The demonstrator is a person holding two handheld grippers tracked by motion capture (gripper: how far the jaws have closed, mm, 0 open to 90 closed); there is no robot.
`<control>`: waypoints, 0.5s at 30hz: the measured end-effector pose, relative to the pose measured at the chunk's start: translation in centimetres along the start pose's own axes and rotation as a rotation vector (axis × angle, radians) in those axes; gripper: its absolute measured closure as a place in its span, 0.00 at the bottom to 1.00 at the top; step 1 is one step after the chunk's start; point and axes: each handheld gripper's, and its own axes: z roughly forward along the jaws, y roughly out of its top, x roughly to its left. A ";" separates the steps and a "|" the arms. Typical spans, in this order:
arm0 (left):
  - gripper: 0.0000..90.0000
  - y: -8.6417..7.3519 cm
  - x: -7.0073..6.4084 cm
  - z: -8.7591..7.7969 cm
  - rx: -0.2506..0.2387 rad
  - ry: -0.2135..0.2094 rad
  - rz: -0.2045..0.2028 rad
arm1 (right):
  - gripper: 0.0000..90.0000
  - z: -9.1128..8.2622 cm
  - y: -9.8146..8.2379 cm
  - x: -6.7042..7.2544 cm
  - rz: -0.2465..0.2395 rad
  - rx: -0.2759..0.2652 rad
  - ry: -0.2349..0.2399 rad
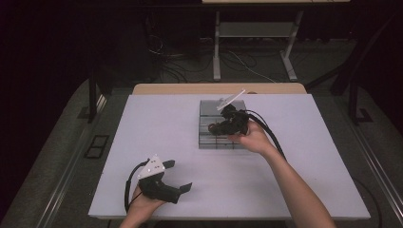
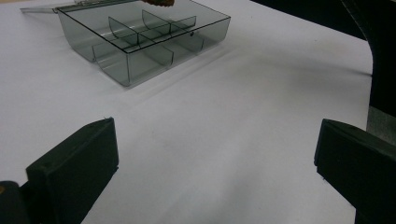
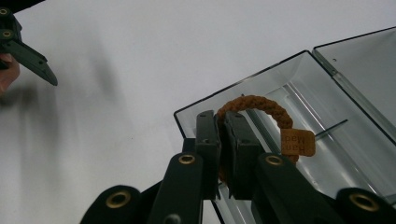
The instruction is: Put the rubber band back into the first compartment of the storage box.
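While the left tongs gape wide at the surface's 7 o'clock, the right tongs clamp a bracelet over the box.

The divided box sits mid-table, its open lid behind it.

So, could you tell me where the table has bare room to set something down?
The white table top is bare right of the clear divided box, bare along the left side between that box and the left edge, and bare between the two forearms. It is crowded over the box, where the right gripper holds a brown braided bracelet.
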 end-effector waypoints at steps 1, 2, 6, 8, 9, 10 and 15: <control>0.00 0.0 0.0 0.0 -0.001 0.000 0.003 | 0.94 0.1 0.0 0.1 0.006 0.001 0.006; 0.00 0.0 0.0 0.0 0.001 0.000 0.004 | 0.94 0.3 0.0 0.0 -0.005 0.003 0.001; 0.00 0.0 0.0 0.0 0.002 -0.001 0.005 | 0.94 0.8 -0.1 0.0 -0.001 0.008 0.008; 0.00 0.0 0.0 0.0 0.005 -0.004 0.005 | 0.94 1.0 -0.1 -0.1 0.004 0.011 0.010; 0.00 0.0 0.0 0.0 0.005 -0.004 0.005 | 0.94 1.2 -0.2 -0.2 -0.001 0.013 0.008; 0.00 0.0 0.0 0.0 0.006 -0.005 0.006 | 0.94 1.3 -0.2 -0.2 0.002 0.013 0.012; 0.00 0.0 0.0 0.0 0.006 -0.005 0.005 | 0.94 2.1 -0.2 -0.1 0.009 0.014 0.029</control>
